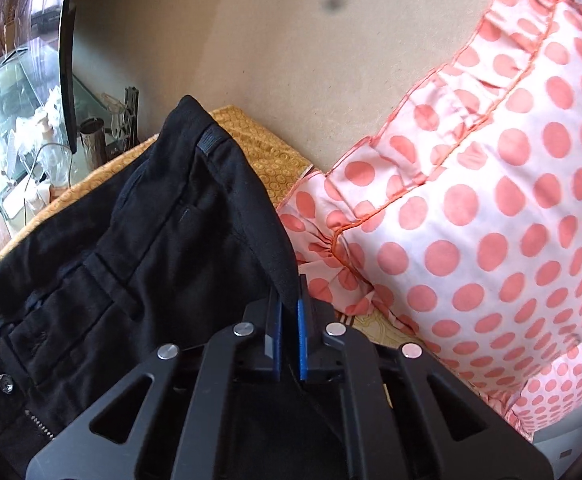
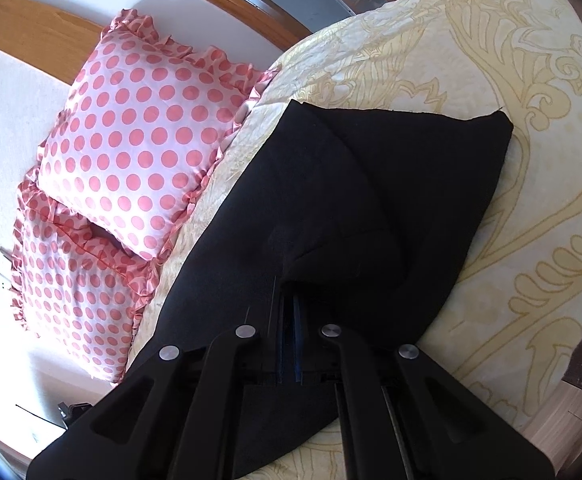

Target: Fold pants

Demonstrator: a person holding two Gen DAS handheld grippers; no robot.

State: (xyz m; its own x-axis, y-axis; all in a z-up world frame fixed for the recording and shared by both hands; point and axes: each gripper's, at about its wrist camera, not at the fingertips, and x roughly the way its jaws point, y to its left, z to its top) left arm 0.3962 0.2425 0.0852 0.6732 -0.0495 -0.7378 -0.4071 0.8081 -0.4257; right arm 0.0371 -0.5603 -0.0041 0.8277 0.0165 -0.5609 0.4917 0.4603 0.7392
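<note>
Setting: bedroom, with a bed under a cream bedspread printed in gold scrolls, a plain beige wall behind it, and a wooden headboard at the far side.
Left gripper: jaws closed tight on a dark fabric edge of the pants; the blue pads pinch a fold that hangs down between them.
Right gripper: jaws closed as well, the blue pads nearly together, with black cloth draped over and around the tips; the pinch point itself is partly hidden by the cloth.
Pants: black, lying on the bed. From the left wrist the waistband end shows, with a belt loop, a button and zipper teeth at lower left. From the right wrist the legs stretch away across the bedspread to a straight hem.
Beside the pants: polka-dot pillow, pink spots on white with a ruffled border, just beside the waistband; two such pillows are stacked in the right-wrist view.
Under the waistband: mustard patterned cloth.
Far left: glass table holding small objects too blurred to name.
</note>
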